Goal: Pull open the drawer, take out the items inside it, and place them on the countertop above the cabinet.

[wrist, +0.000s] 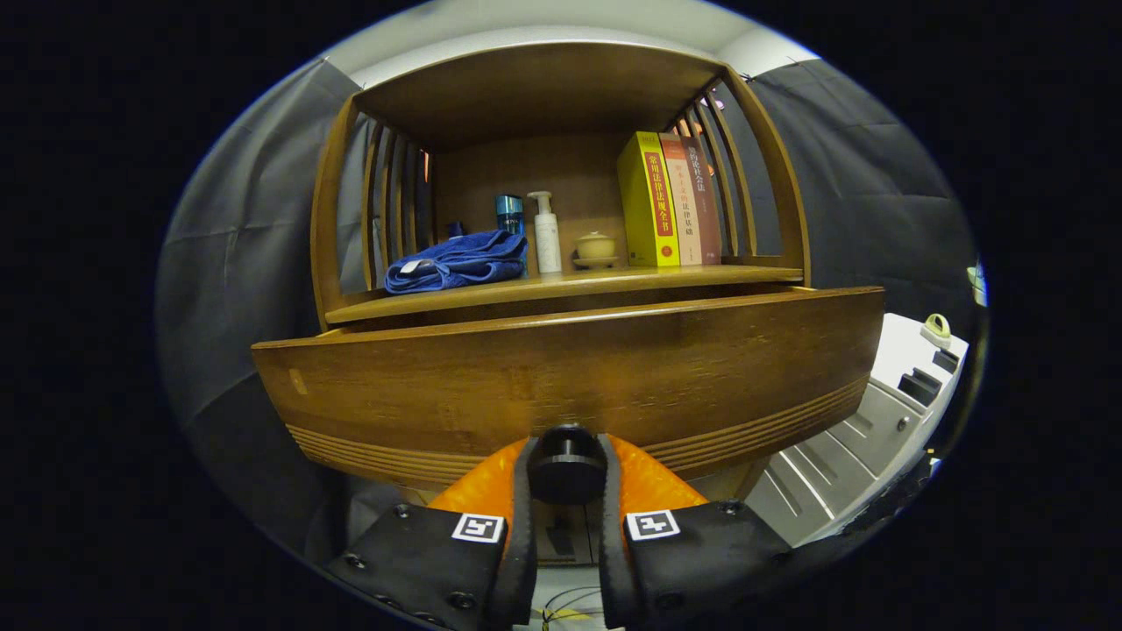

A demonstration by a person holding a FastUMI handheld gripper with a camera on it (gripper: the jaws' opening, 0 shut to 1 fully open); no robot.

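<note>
The hand-held gripper (pixel 567 473) clamps both fingers on the dark round knob (pixel 566 463) at the lower middle of a wooden drawer front (pixel 561 377), one finger pressed against each side of the knob. The drawer stands pulled out from the wooden cabinet (pixel 561 175), its front panel forward of the countertop (pixel 570 285) above it; what lies inside the drawer cannot be seen from this low angle. On the countertop, under the cabinet's curved top, sit a folded blue towel (pixel 458 261) at the left, a blue-capped bottle (pixel 509 215) just behind it, a white pump bottle (pixel 547 233) beside that, a small lidded cup on a saucer (pixel 595 249), and a row of upright books (pixel 668 200) at the right, led by a yellow volume. Beyond the cabinet's right side stands a grey and white unit (pixel 877 421) with a small object resting on top.
</note>
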